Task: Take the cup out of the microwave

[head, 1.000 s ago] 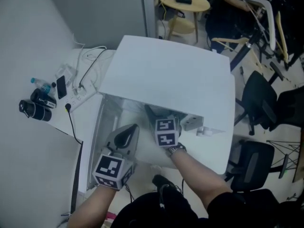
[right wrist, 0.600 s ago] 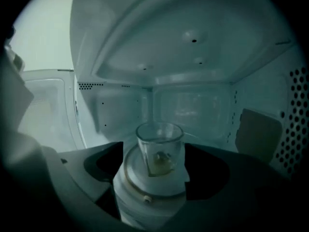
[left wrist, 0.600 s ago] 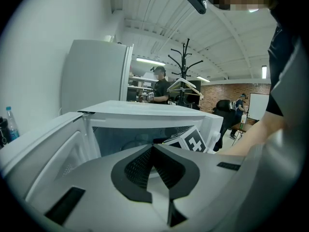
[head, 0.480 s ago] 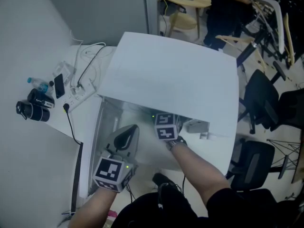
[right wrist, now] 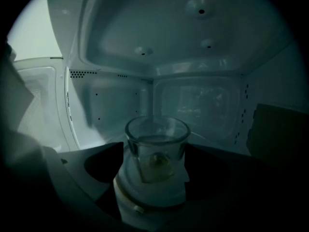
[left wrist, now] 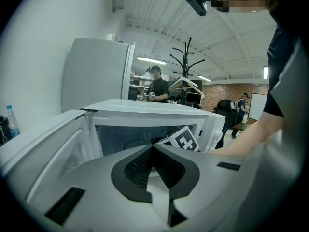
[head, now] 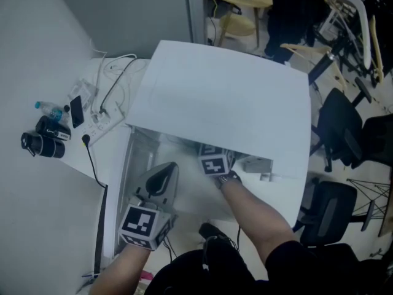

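Inside the open microwave [head: 221, 97], the glass cup [right wrist: 155, 146] stands upright, mouth up and long axis vertical. The right gripper [right wrist: 157, 170] has just been spreading its jaws, which flank the cup without pressing it. The door is open and the reach made; closing on the cup and drawing it out remain. The left gripper [left wrist: 153, 150], jaws together and empty, hangs outside the cavity.

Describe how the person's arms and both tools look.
The left tool has a pale grey shell and black ribbed pads; the right tool looks alike, dimly lit. Each carries a white cube with black square markers. Black short-sleeved top; metal wristband on the right wrist.
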Demonstrator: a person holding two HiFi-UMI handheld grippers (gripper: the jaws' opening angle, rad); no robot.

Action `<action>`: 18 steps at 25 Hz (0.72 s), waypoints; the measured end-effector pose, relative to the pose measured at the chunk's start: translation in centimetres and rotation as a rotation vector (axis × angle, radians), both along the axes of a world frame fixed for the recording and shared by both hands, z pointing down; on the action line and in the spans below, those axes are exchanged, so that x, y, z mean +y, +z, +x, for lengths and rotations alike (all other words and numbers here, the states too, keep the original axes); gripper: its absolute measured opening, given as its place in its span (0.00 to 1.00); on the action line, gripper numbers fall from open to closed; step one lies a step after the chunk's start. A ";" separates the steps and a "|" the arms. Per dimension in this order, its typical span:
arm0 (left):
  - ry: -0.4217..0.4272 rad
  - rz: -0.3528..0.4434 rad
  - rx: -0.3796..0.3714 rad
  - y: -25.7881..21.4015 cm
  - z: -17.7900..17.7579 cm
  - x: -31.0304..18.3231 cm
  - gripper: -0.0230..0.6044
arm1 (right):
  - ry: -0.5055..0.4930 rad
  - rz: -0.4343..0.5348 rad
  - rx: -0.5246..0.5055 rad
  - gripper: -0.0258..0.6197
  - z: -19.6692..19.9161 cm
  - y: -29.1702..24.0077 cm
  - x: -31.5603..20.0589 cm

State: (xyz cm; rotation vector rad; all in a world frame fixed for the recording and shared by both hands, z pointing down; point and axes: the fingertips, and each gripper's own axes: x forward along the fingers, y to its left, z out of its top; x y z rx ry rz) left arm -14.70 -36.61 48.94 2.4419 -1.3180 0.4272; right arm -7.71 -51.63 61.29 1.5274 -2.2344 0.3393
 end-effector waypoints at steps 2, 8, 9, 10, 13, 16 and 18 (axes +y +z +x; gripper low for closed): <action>-0.003 -0.003 0.002 0.0 -0.1 0.1 0.03 | 0.004 0.001 0.006 0.64 0.2 -0.1 -0.1; -0.008 -0.009 0.006 0.1 -0.2 0.3 0.03 | 0.009 0.007 -0.019 0.59 0.4 -0.5 0.4; -0.008 -0.009 0.008 0.1 -0.2 0.4 0.03 | 0.010 0.007 -0.024 0.59 0.5 -0.6 0.5; -0.008 -0.009 0.009 0.1 -0.2 0.4 0.03 | 0.010 0.006 -0.029 0.58 0.5 -0.7 0.7; -0.008 -0.009 0.014 -0.1 0.0 0.7 0.03 | 0.008 0.004 -0.044 0.58 0.7 -1.1 1.5; -0.005 -0.005 0.011 -0.1 0.1 1.1 0.03 | 0.005 -0.001 -0.059 0.58 0.9 -0.9 2.4; -0.002 -0.010 0.010 -0.2 0.2 1.5 0.03 | 0.003 -0.001 -0.070 0.58 1.0 -1.0 3.0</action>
